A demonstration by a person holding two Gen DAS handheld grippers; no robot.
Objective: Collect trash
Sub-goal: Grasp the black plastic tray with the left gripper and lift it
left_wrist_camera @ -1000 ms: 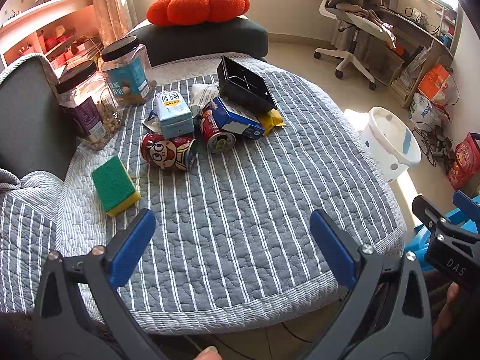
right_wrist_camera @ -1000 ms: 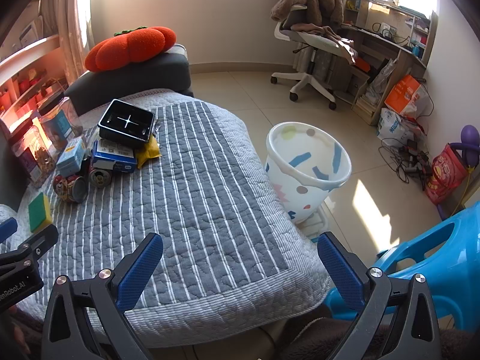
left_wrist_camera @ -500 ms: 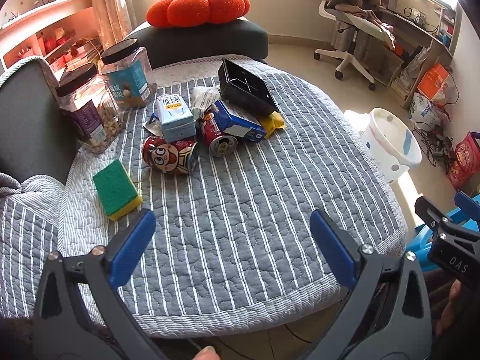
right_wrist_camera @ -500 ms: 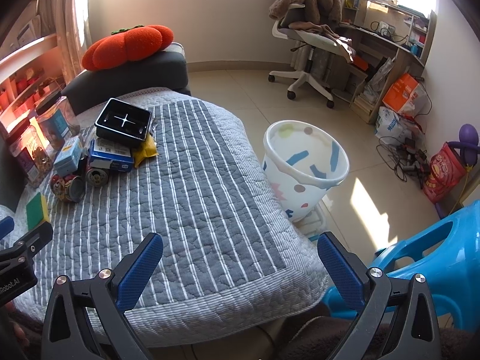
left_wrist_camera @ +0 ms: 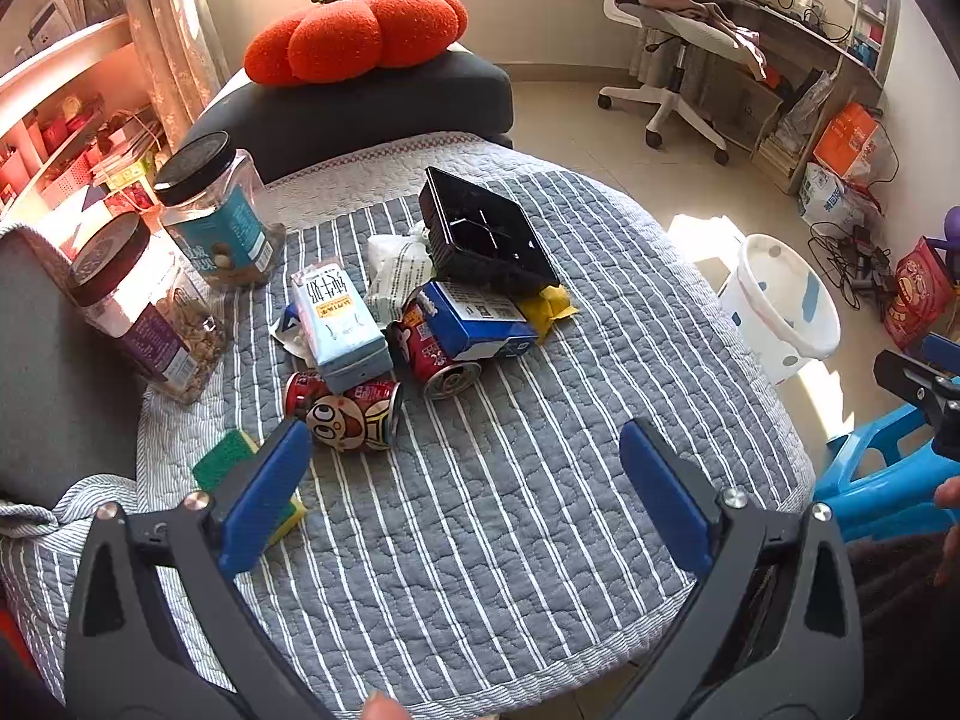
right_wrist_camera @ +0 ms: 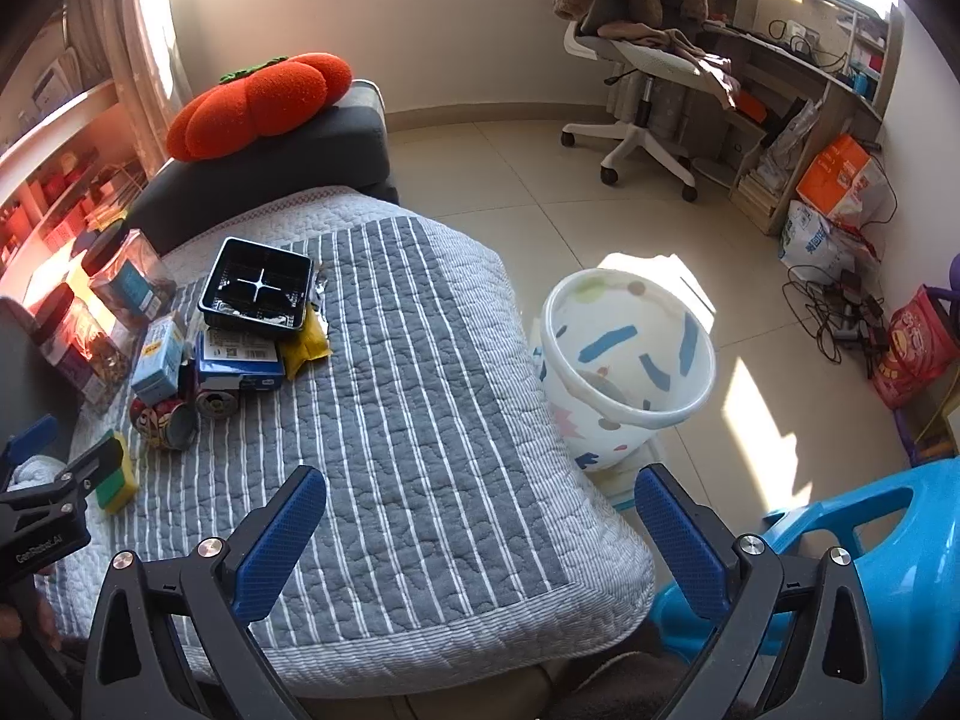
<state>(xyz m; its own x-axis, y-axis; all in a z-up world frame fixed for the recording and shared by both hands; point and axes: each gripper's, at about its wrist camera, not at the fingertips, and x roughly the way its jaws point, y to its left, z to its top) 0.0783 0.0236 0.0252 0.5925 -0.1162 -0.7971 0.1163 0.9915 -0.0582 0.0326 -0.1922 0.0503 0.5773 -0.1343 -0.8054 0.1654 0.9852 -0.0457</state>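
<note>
A pile of trash lies on the grey striped quilt point(left_wrist_camera: 510, 510): a cartoon can point(left_wrist_camera: 351, 414), a red can point(left_wrist_camera: 441, 360), a light blue milk carton point(left_wrist_camera: 339, 324), a dark blue box point(left_wrist_camera: 480, 321), a black plastic tray point(left_wrist_camera: 486, 234), a yellow wrapper point(left_wrist_camera: 549, 303) and a white wrapper point(left_wrist_camera: 396, 267). My left gripper point(left_wrist_camera: 465, 498) is open and empty, just short of the cartoon can. My right gripper point(right_wrist_camera: 480, 534) is open and empty over the quilt's near right edge. A white patterned bin point(right_wrist_camera: 624, 360) stands on the floor to the right.
Two black-lidded jars point(left_wrist_camera: 216, 216) and a green-yellow sponge point(left_wrist_camera: 231, 468) sit at the quilt's left. A dark cushion with an orange pumpkin pillow point(left_wrist_camera: 360, 36) is behind. A blue plastic stool point(right_wrist_camera: 888, 564) stands at the near right, an office chair point(right_wrist_camera: 642, 72) farther back.
My left gripper has moved forward toward the pile, so the cans and sponge sit closer to its fingers. My right gripper has shifted slightly. Both stay open.
</note>
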